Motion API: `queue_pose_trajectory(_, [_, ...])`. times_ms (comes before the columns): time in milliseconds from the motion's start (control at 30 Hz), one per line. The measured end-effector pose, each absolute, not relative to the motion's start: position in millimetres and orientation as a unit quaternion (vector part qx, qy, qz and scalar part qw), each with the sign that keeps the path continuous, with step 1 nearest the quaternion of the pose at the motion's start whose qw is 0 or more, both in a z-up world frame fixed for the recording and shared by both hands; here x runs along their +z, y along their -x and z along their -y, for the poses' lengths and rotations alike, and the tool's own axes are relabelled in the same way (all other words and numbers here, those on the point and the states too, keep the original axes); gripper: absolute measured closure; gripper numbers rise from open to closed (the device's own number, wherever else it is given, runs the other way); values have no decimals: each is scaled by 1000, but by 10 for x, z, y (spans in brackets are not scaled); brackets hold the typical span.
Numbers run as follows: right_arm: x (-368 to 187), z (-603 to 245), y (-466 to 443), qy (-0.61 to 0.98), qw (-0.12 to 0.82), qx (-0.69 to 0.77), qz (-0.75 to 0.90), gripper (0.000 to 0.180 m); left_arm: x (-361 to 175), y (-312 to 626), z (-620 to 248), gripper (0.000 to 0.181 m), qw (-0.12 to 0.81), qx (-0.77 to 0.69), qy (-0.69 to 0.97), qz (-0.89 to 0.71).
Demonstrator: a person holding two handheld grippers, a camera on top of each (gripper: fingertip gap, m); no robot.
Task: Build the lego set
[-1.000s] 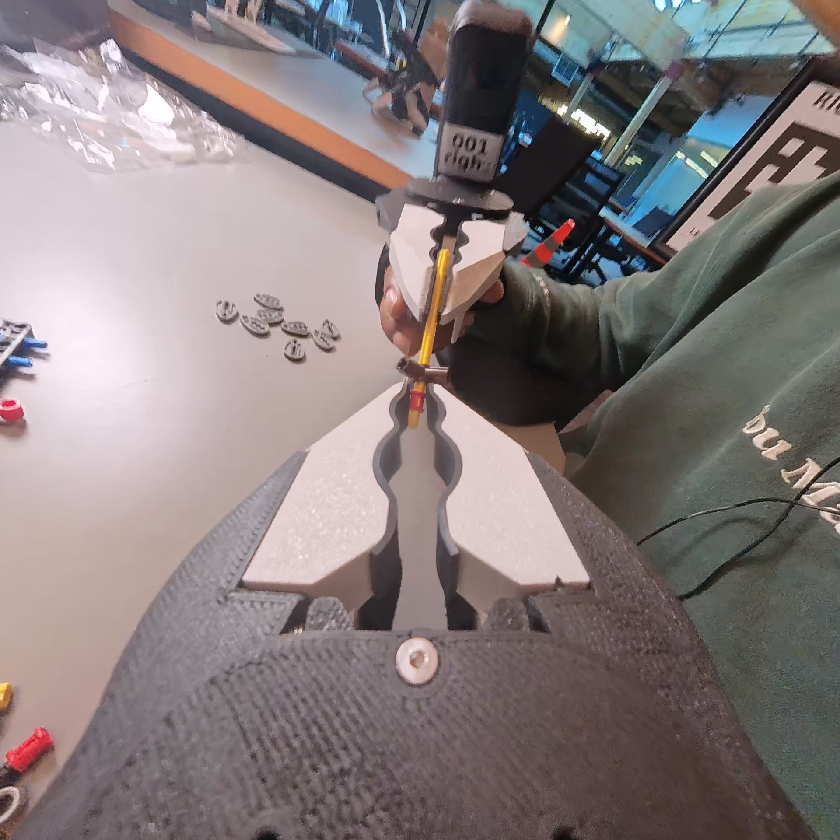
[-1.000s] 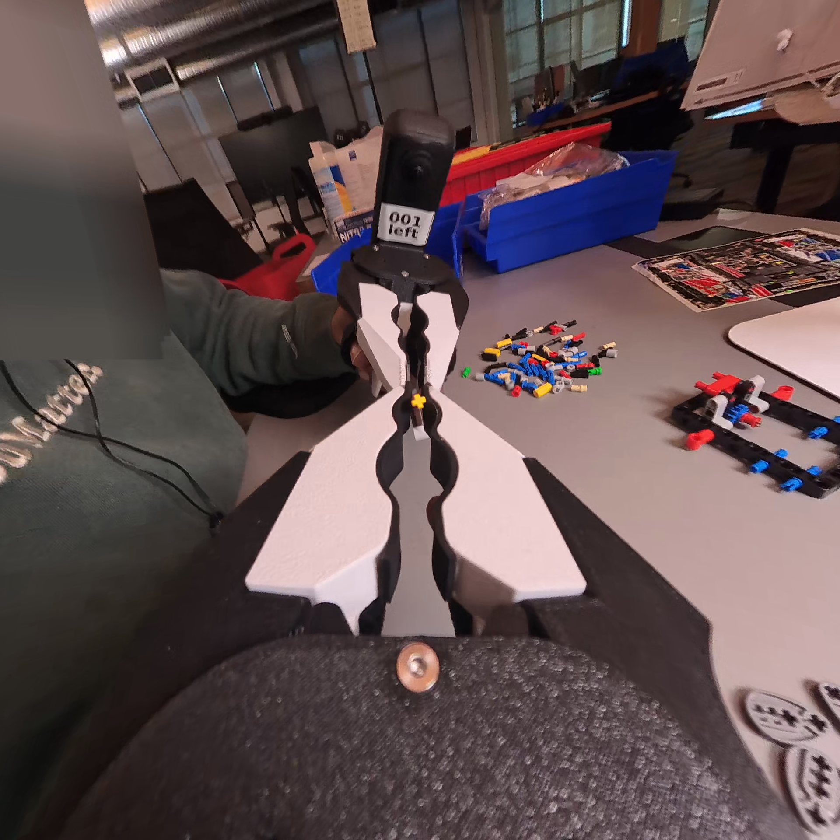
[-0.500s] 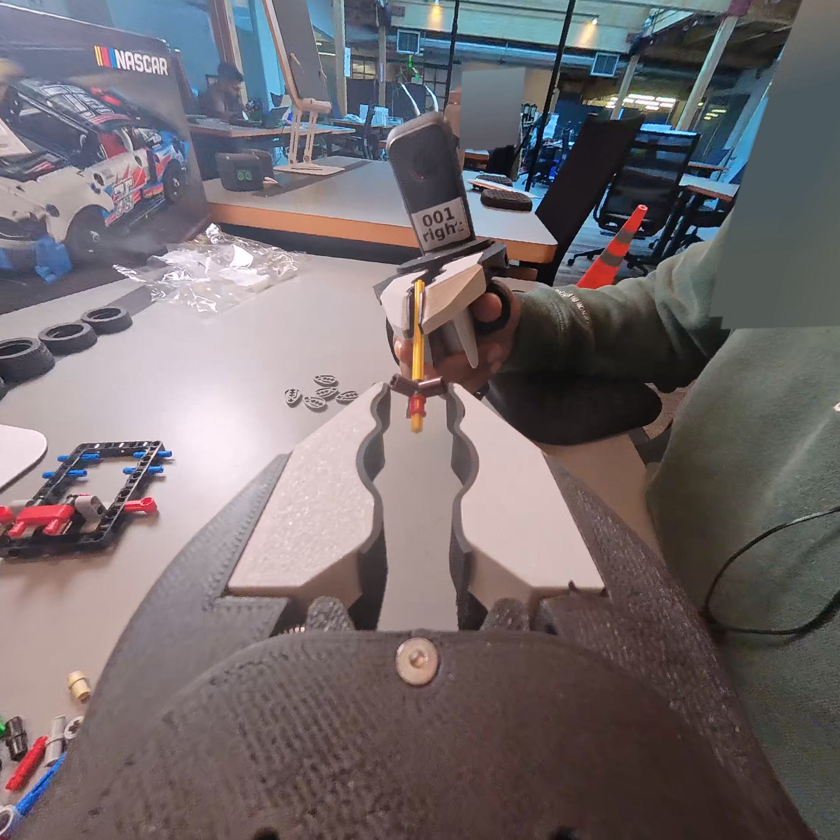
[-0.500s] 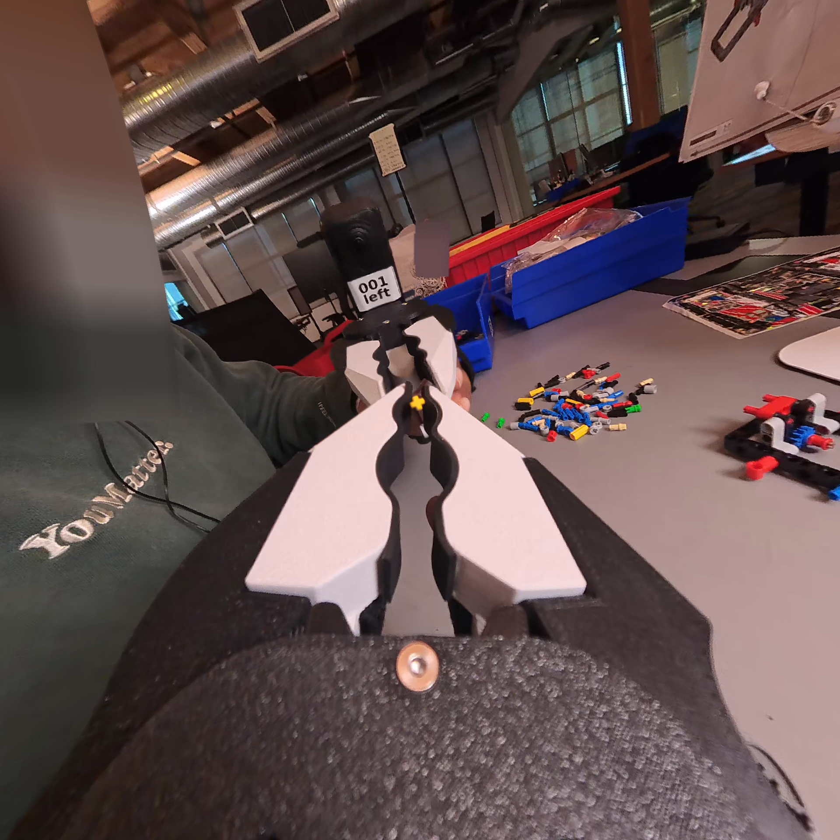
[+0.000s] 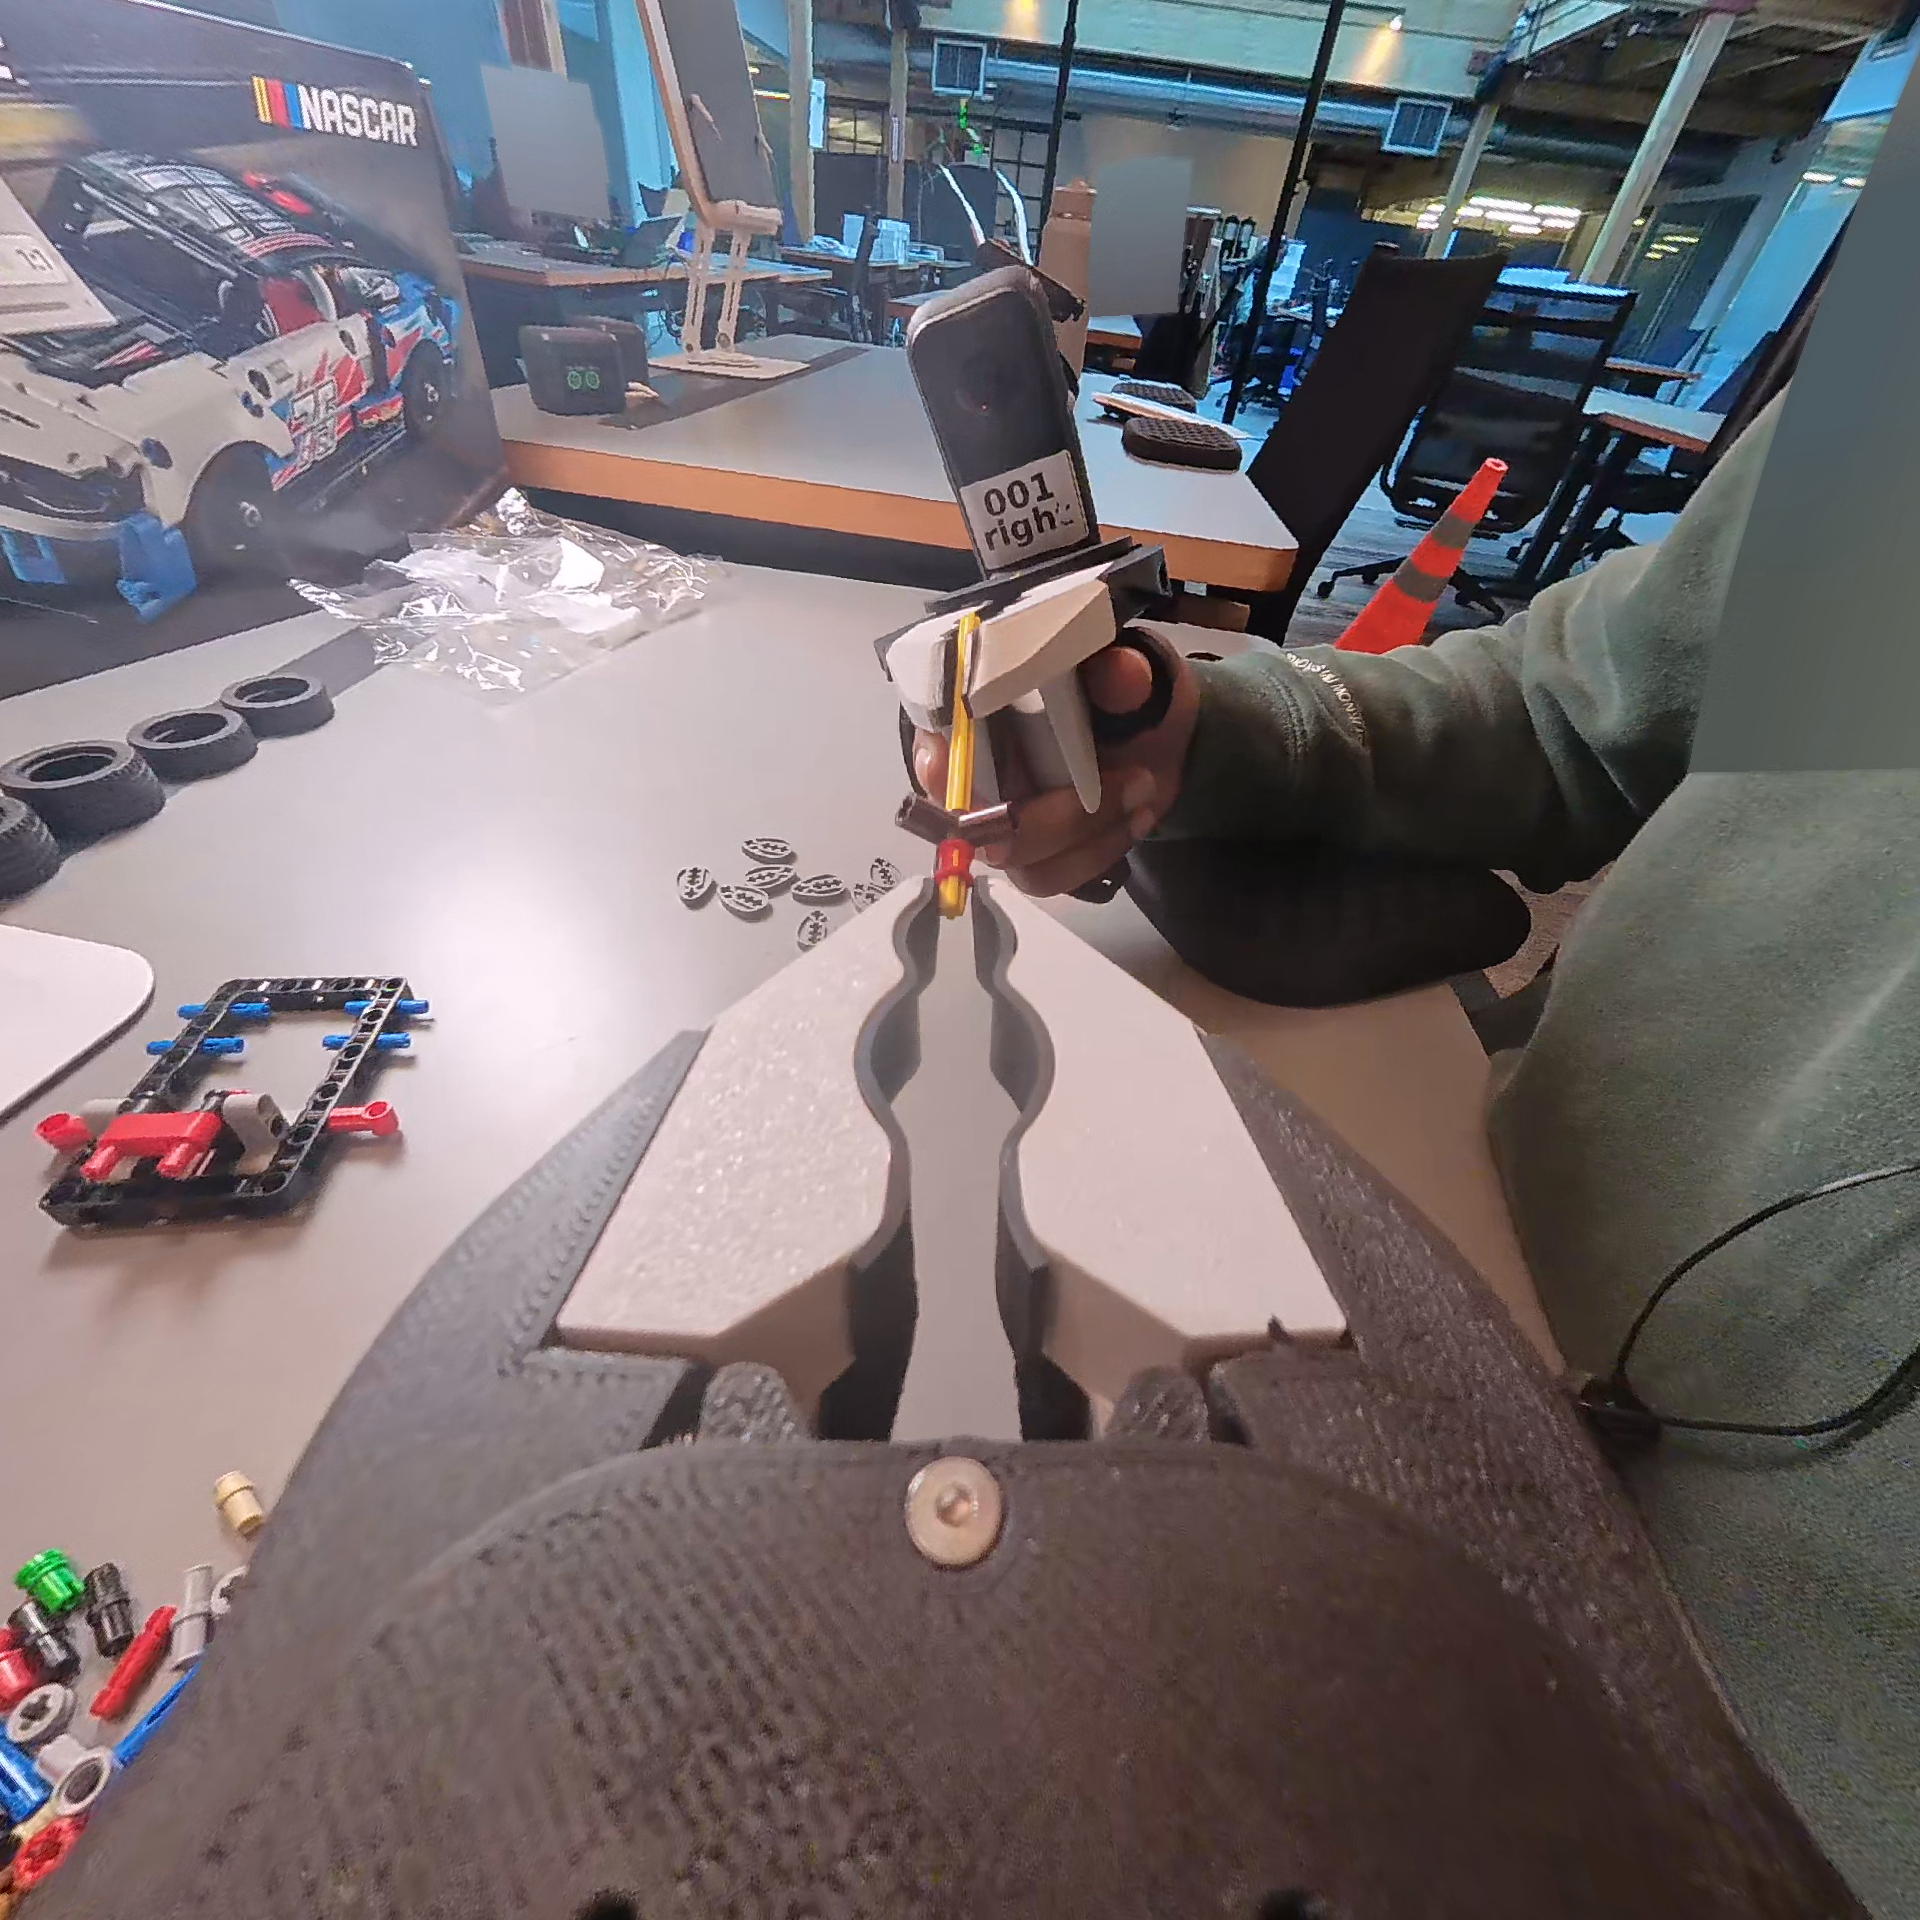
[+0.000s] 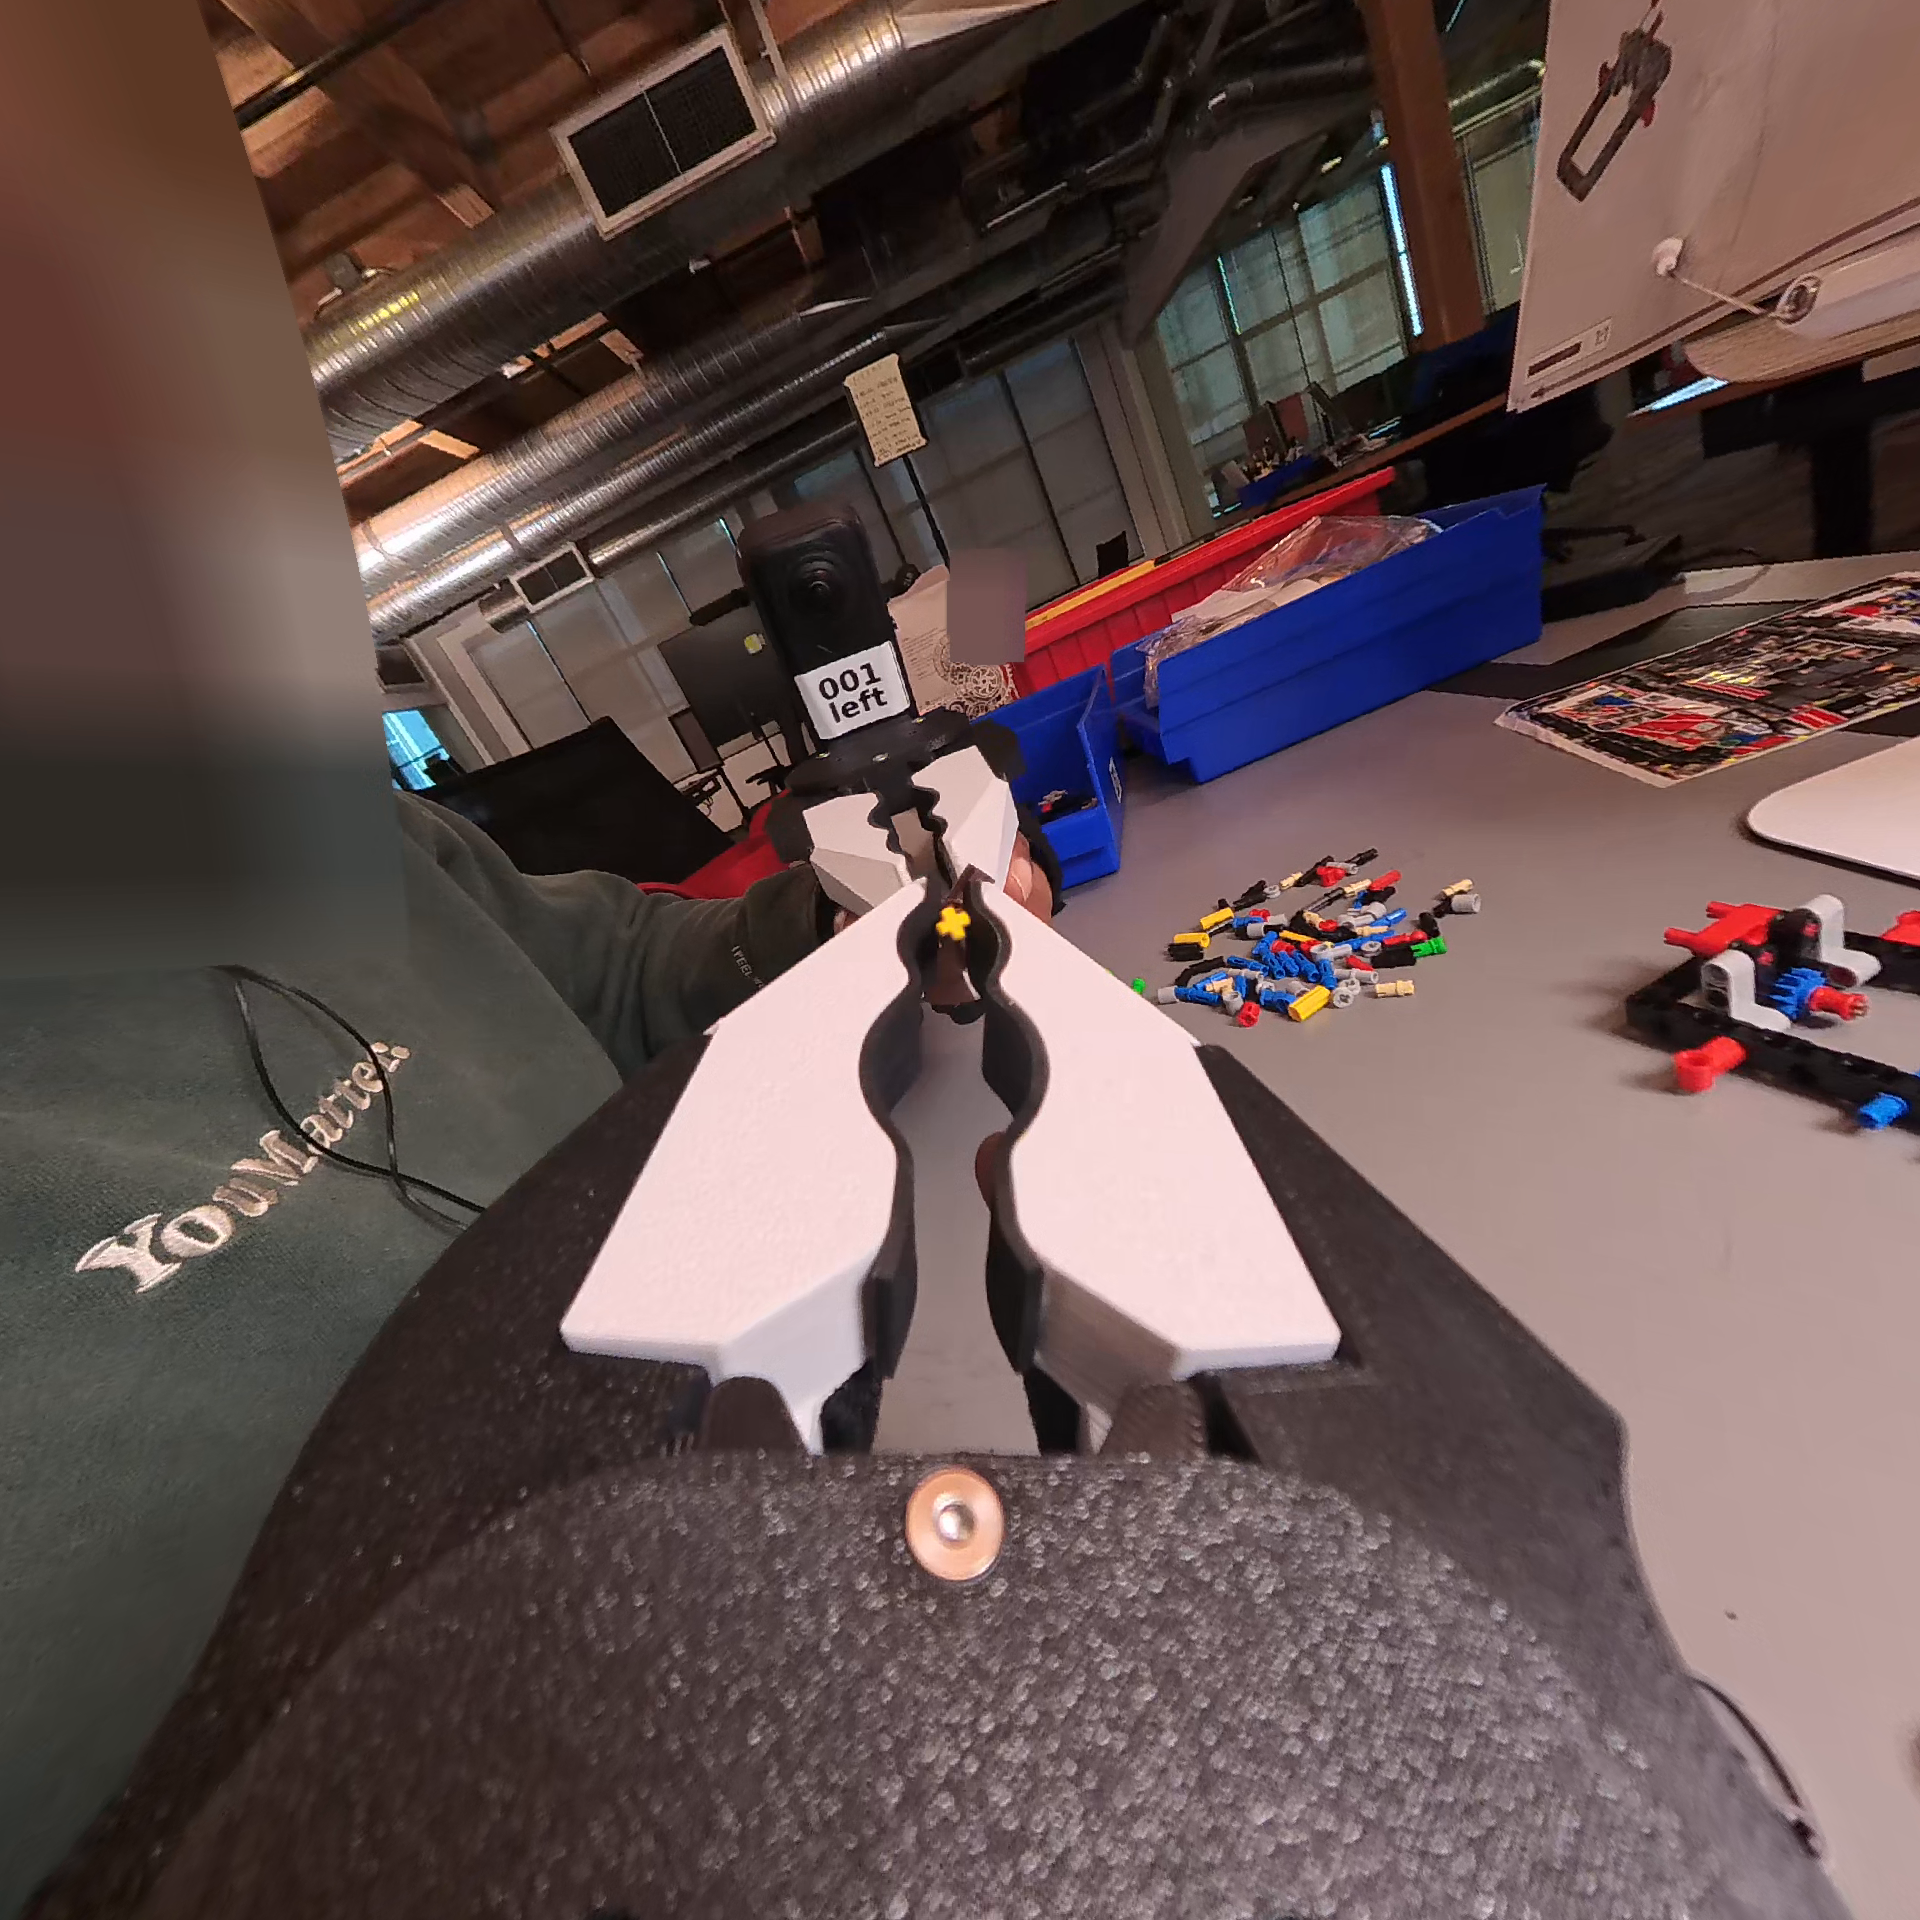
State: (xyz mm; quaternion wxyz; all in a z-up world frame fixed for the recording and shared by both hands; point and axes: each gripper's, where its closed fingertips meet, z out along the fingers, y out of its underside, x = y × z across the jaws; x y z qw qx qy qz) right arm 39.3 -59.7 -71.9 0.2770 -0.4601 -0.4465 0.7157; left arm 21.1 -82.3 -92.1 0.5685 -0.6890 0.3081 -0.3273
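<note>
A yellow axle (image 5: 961, 727) carries a dark brown connector (image 5: 956, 821) and a red bush (image 5: 951, 857). My right gripper (image 6: 951, 920) is shut on the axle; its cross-shaped end (image 6: 951, 923) shows between the fingertips, with the brown connector (image 6: 951, 992) below. The right gripper also shows in the left wrist view (image 5: 966, 707), holding the axle along its fingers. My left gripper (image 5: 948, 902) is shut on the axle's other end, just below the red bush. Both are held above the grey table (image 5: 520, 831).
A black frame (image 5: 223, 1091) with blue pins and red parts lies at left, also in the right wrist view (image 6: 1787, 997). A pile of small pieces (image 6: 1320, 956), grey oval pieces (image 5: 779, 883), tyres (image 5: 187, 743), blue bins (image 6: 1340, 623) and a plastic bag (image 5: 520, 592) are on the table. Left tips to right tips: about 4 centimeters.
My left gripper opened around the red bush, then shut once more on the axle's end below the bush. Both grippers rose and tilted; the right kept hold of the axle.
</note>
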Motion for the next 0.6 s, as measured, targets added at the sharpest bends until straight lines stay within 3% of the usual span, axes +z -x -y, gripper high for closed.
queue_pose_trajectory(300, [-892, 427, -333, 517, 263, 690, 433, 171, -1119, -124, 769, 178, 509, -373, 724, -278])
queue_pose_trajectory(600, [-1323, 229, -402, 540, 369, 485, 582, 163, -1650, 31, 718, 178, 414, -363, 787, -279])
